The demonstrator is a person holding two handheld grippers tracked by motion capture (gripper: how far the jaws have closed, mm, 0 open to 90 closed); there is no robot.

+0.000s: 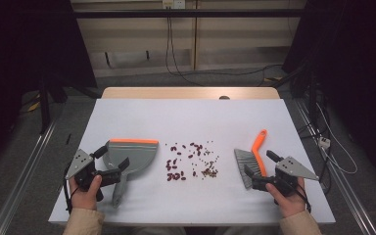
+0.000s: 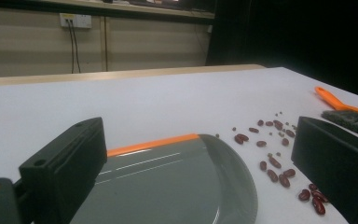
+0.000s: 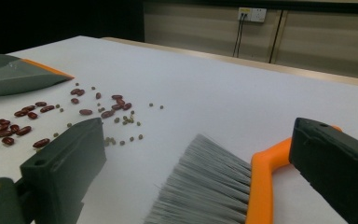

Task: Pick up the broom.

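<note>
A grey dustpan (image 1: pixel 132 155) (image 2: pixel 168 182) with an orange lip lies at the left of the white table. My left gripper (image 1: pixel 112 158) (image 2: pixel 196 140) is open, its jaws straddling the pan's rear without touching it. Red beans and small greenish ones (image 1: pixel 191 161) (image 2: pixel 275 163) (image 3: pixel 74 112) are scattered mid-table. At the right lies a brush (image 1: pixel 254 156) (image 3: pixel 261 182) with an orange handle and grey bristles. My right gripper (image 1: pixel 260 164) (image 3: pixel 196 140) stands open around it, one jaw on each side of the brush head, the pads apart from it. The dustpan (image 3: pixel 14 74) and the brush (image 2: pixel 349 112) also show far off.
The white tabletop (image 1: pixel 186 117) ends at a wooden strip (image 1: pixel 191 93) on the far side. Cables (image 1: pixel 176 63) run down the back wall to the floor. Dark curtains stand at both sides, and metal rails (image 1: pixel 24 171) run along the floor beside the table.
</note>
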